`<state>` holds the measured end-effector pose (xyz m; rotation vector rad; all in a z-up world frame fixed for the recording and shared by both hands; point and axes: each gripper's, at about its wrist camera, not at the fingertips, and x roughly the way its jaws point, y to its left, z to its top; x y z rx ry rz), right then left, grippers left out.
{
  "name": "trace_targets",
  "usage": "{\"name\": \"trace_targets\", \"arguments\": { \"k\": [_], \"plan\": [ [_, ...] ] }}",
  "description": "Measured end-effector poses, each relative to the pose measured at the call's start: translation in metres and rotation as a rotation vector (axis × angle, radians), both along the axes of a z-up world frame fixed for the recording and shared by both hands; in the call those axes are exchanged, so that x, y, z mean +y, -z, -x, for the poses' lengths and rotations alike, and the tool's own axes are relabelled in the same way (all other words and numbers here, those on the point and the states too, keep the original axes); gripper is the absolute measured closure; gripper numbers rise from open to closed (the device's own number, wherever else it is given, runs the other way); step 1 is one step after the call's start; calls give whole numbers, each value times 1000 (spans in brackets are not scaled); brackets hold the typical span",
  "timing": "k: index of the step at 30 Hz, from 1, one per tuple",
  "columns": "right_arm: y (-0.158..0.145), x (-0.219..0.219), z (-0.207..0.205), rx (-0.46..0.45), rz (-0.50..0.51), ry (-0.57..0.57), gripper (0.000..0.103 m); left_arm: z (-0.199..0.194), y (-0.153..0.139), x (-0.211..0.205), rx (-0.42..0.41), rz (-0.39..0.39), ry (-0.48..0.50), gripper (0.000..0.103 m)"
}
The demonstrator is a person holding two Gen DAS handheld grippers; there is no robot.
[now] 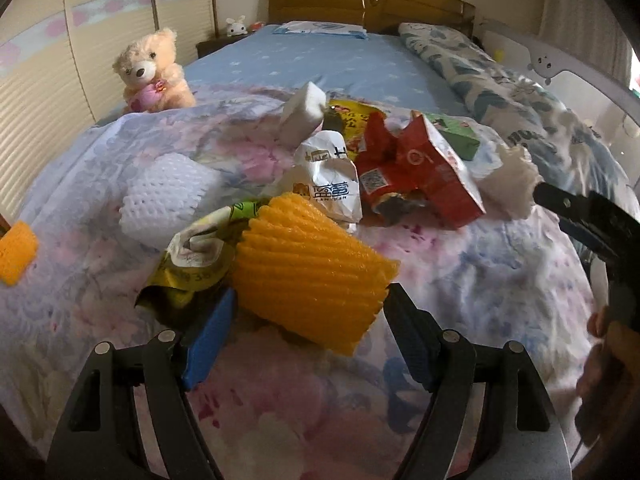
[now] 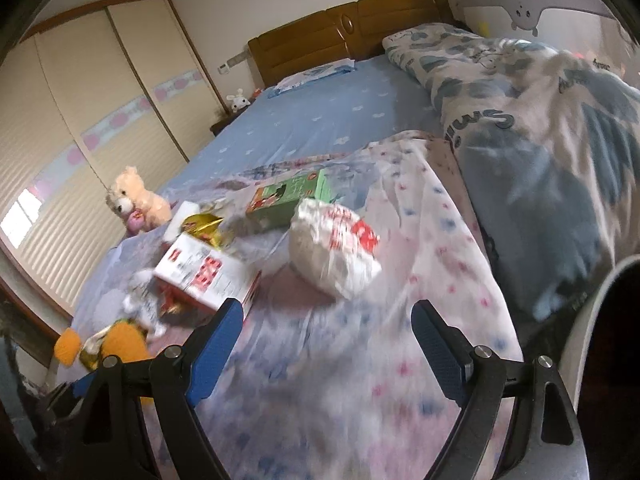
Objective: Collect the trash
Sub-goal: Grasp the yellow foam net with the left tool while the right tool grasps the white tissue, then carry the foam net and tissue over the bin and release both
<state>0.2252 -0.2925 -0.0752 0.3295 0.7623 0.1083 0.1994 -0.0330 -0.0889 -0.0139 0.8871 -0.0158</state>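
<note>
The trash lies scattered on a floral quilt [image 1: 460, 280] spread over the foot of a bed. In the left wrist view, the left gripper [image 1: 308, 312] has its jaws spread apart around the near end of an orange foam fruit net [image 1: 308, 268]; the blue pads sit just beside the net's two sides, and whether they touch it cannot be told. A crumpled yellow-green wrapper [image 1: 188, 276] lies against the net's left side. Beyond it rest a white foam net [image 1: 168, 200], a white paper wrapper [image 1: 328, 180], a torn red bag [image 1: 420, 168], a white box [image 1: 302, 114] and a green carton [image 1: 456, 136]. A second orange piece [image 1: 16, 252] lies at the quilt's left edge.

The right gripper [image 2: 328, 332] hovers over the quilt with jaws released and nothing between them. Ahead of it lies a crumpled white bag with red print [image 2: 336, 248], and the red-and-white bag [image 2: 204, 276] sits near its left finger. This view is blurred. A teddy bear [image 1: 150, 72] sits beyond the quilt, near the bed's left edge.
</note>
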Motion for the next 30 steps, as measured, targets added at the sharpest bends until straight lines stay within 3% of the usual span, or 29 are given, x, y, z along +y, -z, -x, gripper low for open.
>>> {"name": "trace_targets", "arguments": {
  "k": [3,5,6,7,9,16,30],
  "plan": [
    [6,1,-18,14,7,3,16,-2,3,3,4,-2,15,51],
    [10,2,-28,21,22,6,22,-2,4,6,7,15,29,63],
    [12,3,-31,24,25,1,39,-1,4,7,5,24,35,73],
    [15,4,-35,40,33,-5,64,1,3,9,2,37,42,77],
    [18,3,-35,51,30,-7,74,4,1,11,-4,59,52,86],
    [7,0,0,-2,10,-11,79,27,-10,1,-29,131,134,89],
    [-13,-21,88,-42,-36,45,80,57,-25,-43,-54,164,281,89]
  ]
}}
